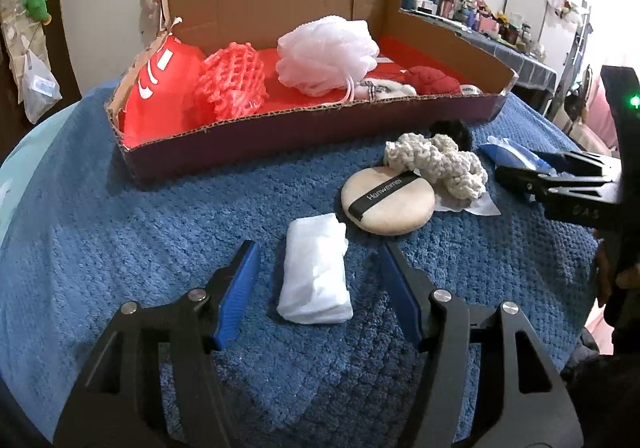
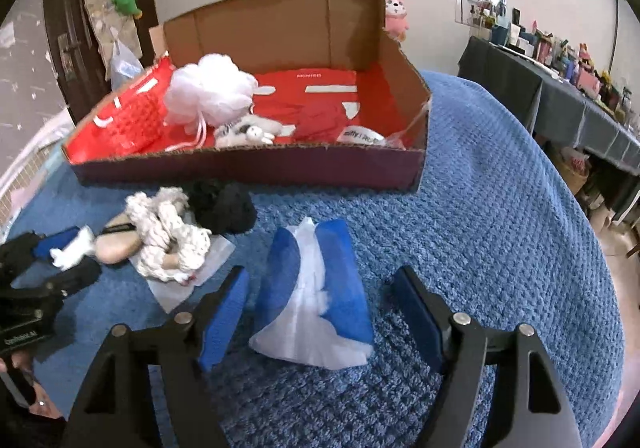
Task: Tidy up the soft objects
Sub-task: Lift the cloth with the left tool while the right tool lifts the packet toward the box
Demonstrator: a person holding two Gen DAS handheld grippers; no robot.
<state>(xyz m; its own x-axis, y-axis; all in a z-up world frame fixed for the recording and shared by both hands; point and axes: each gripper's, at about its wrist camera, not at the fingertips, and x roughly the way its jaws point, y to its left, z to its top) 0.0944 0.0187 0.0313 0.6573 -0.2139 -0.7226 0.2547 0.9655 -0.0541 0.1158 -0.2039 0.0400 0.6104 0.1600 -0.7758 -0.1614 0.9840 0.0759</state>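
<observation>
A folded white cloth [image 1: 314, 276] lies on the blue blanket [image 1: 120, 228] between the pads of my left gripper [image 1: 320, 252], which is open and not touching it. A blue-and-white soft packet [image 2: 316, 288] lies between the pads of my right gripper [image 2: 320, 274], also open with gaps on both sides. Behind them stands a cardboard box [image 1: 312, 127] with a red liner. It holds a white bath loofah [image 1: 326, 53], a red mesh ball [image 1: 232, 83] and a small plush toy [image 2: 248, 133].
A beige powder puff [image 1: 388, 203], a cream crochet piece [image 1: 440, 159] and a black fluffy item [image 2: 224, 207] lie on the blanket in front of the box. A cluttered side table [image 2: 560, 87] stands to the right, past the blanket's edge.
</observation>
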